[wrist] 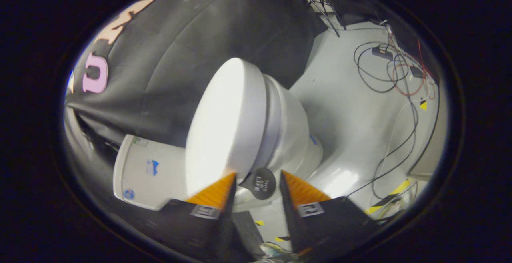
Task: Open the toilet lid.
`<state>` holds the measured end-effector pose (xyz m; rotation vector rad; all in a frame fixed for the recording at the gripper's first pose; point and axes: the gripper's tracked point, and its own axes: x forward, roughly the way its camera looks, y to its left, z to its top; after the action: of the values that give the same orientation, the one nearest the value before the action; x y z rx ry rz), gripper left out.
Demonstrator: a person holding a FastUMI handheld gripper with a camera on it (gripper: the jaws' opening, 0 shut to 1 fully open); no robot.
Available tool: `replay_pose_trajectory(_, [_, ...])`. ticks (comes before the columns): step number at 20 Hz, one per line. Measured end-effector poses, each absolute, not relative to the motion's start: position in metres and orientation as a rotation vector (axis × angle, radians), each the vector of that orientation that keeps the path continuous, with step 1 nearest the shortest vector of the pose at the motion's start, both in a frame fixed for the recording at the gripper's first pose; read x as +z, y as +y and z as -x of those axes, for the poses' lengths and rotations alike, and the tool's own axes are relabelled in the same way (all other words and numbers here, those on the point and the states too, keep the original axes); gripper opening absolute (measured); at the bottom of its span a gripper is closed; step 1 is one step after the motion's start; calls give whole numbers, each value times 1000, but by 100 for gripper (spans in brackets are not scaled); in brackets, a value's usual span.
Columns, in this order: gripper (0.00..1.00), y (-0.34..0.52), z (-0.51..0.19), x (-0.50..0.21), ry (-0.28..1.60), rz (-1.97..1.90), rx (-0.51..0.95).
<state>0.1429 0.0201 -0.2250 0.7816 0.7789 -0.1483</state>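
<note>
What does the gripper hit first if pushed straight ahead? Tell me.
Likely the round dark tab at the front edge of the toilet lid; it sits just ahead, between the open fingers of the gripper. Depth is unclear, so contact distance is uncertain.

gripper (256, 185) fingers (214, 193) spread apart, nothing pressed between them; tips pointing forward, view rolled sideways.

A black cloth (208, 35) hangs as the booth's wall. The pale floor (344, 107) carries loose cables (384, 75), black, red and white, tangled around two small dark boxes (382, 52). Yellow-and-black tape (390, 197) marks the floor near a light panel (430, 163), and a small yellow triangle (423, 105) lies beside the cables.
</note>
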Motion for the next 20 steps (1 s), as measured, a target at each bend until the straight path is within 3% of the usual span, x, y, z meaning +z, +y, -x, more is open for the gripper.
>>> replay_pose_trajectory(2, [14, 21, -144, -219, 756, -875, -138])
replay_pose_trajectory(5, [14, 28, -151, -226, 750, -968, -90])
replay_pose_trajectory(7, [2, 17, -150, -223, 732, -1035, -87])
replay_pose_trajectory(20, [2, 37, -137, -176, 705, -920, -69])
